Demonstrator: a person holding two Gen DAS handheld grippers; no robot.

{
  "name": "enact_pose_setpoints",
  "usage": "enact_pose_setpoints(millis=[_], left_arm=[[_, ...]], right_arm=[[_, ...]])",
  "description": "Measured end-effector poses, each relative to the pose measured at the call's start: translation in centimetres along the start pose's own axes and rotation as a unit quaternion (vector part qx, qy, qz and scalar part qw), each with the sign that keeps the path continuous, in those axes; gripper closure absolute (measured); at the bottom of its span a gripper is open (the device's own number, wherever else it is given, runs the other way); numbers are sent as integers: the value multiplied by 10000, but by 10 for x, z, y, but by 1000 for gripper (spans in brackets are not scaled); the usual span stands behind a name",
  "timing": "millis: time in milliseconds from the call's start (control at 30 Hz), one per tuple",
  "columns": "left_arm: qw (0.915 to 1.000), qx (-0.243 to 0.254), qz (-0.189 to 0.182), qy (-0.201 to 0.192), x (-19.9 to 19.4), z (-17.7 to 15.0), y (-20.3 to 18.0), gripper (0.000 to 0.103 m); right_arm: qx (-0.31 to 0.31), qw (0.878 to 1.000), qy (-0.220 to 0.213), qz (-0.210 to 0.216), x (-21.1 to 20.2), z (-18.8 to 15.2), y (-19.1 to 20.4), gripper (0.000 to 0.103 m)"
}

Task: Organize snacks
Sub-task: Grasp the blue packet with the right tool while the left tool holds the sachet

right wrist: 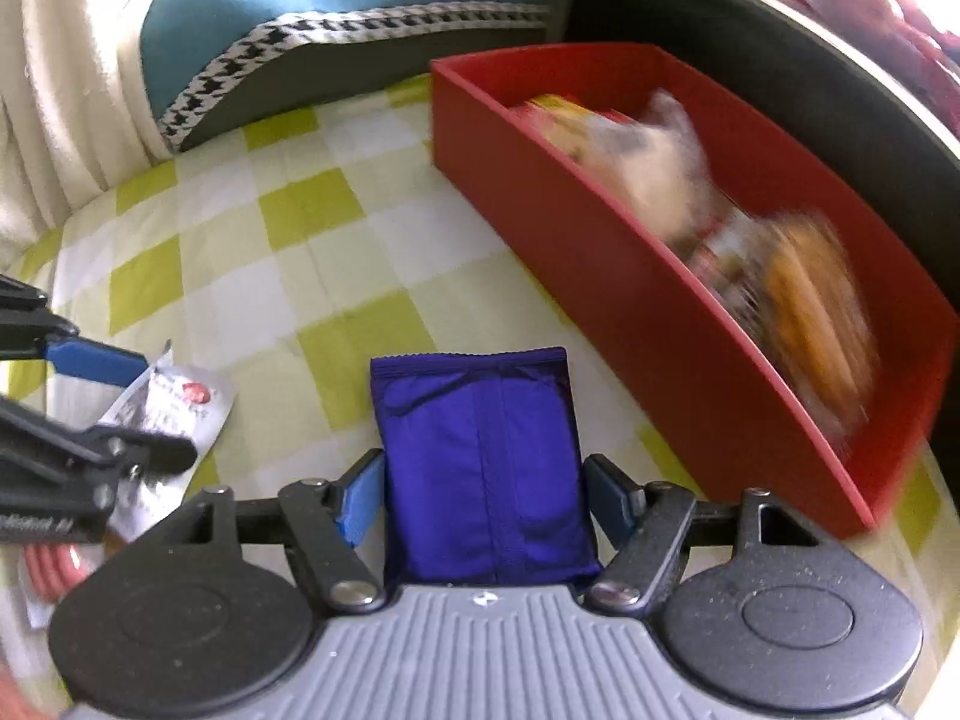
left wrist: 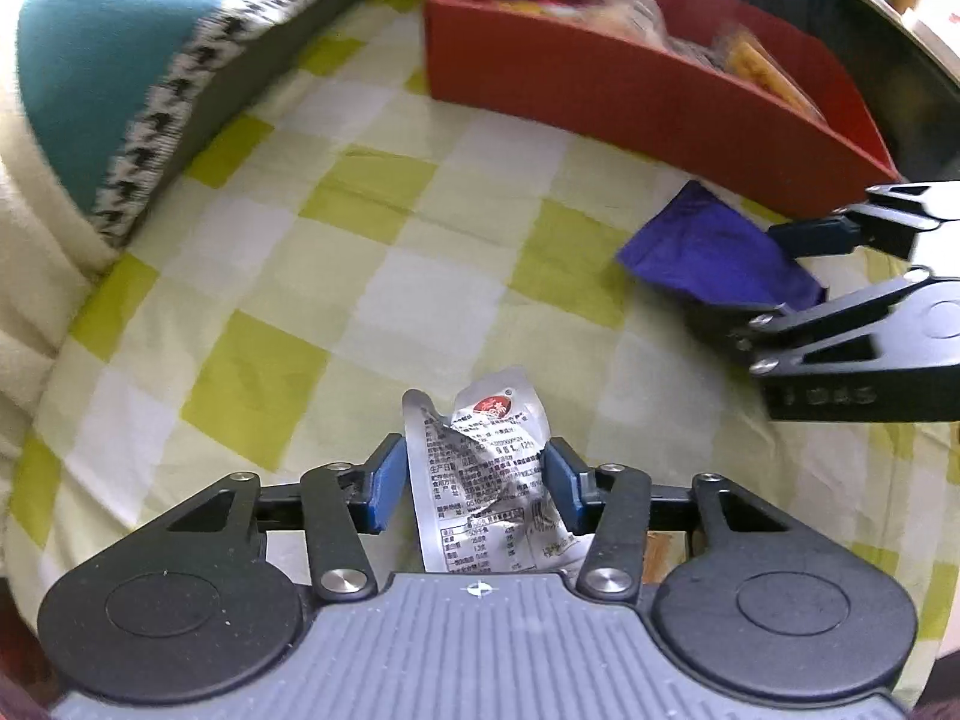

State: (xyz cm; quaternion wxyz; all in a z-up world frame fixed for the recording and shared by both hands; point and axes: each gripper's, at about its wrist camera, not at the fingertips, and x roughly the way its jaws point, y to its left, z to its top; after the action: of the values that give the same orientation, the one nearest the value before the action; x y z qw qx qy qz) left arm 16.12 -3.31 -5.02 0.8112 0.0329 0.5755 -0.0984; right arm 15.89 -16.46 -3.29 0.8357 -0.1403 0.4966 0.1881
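My left tongs [left wrist: 474, 483] pinch the crinkled silver packet [left wrist: 480, 474] — my right tongs [right wrist: 483, 495] clamp the purple pouch [right wrist: 480, 468], near the red box [right wrist: 630, 300] of snacks.

The left gripper [left wrist: 477, 483] pinches a crumpled silver packet [left wrist: 480, 468] between its blue pads above the checked cloth [left wrist: 360, 252]. To the right, the right gripper [left wrist: 774, 276] grips a purple pouch [left wrist: 702, 246] near the red box [left wrist: 630, 96], which holds blurred snacks [left wrist: 636, 12].
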Motion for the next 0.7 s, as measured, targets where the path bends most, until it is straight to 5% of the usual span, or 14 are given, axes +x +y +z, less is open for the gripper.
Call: enact_pose_setpoints(millis=[267,367,467,700], left_arm=[[9989,310,224,276,15,-5,-22,11],[9992,118,300,236,13,-7,-18,18],[9995,89,246,175,6,-6,-20,43],[9997,136,222,8,-5,-4,-23,50]], right_arm=[[620,9980,-147,9,-27,-24,-10,35],[636,9977,-200,91,-31,-28,-8,35],[641,9977,-188,136,-30,-29,-7,35],[594,9974,-375,157,-42,-26,-2,35]])
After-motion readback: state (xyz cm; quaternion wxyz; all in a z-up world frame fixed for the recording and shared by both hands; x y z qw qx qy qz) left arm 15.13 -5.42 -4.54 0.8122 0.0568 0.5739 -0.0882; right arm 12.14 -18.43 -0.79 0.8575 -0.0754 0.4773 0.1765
